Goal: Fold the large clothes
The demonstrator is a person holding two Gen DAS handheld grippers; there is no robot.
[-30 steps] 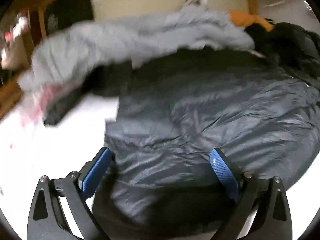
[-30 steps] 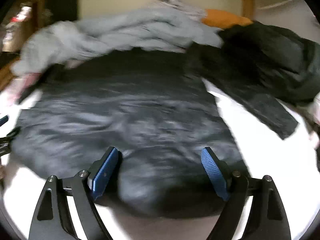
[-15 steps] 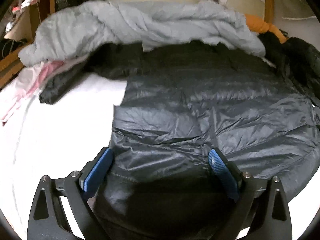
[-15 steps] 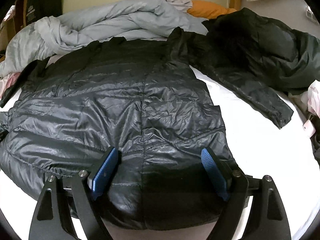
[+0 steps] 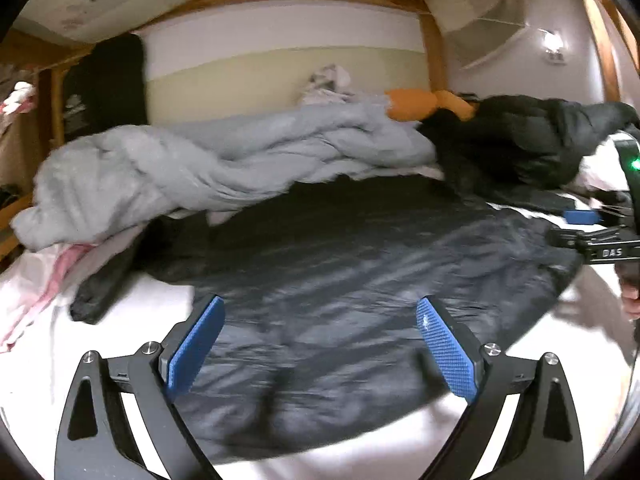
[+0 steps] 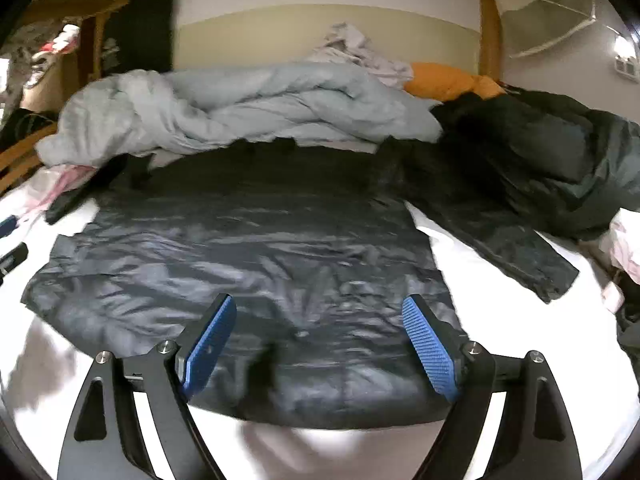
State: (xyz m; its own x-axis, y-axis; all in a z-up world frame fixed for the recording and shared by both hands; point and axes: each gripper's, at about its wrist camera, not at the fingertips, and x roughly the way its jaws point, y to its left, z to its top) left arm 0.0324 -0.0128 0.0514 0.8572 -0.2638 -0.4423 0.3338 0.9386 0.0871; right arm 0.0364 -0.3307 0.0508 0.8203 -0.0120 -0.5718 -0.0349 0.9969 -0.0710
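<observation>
Dark jacket (image 6: 248, 264) spread flat on white bed (image 6: 500, 320), sleeves out, no fold made. Left gripper (image 5: 320, 354) and right gripper (image 6: 320, 350) spread wide, empty, above hem. Folding all ahead.

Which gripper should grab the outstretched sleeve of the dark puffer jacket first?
Right, probably. In the right wrist view the jacket's sleeve lies spread on the sheet, right of the open right gripper. The left gripper, also open, hangs over the jacket body, farther away.
</observation>
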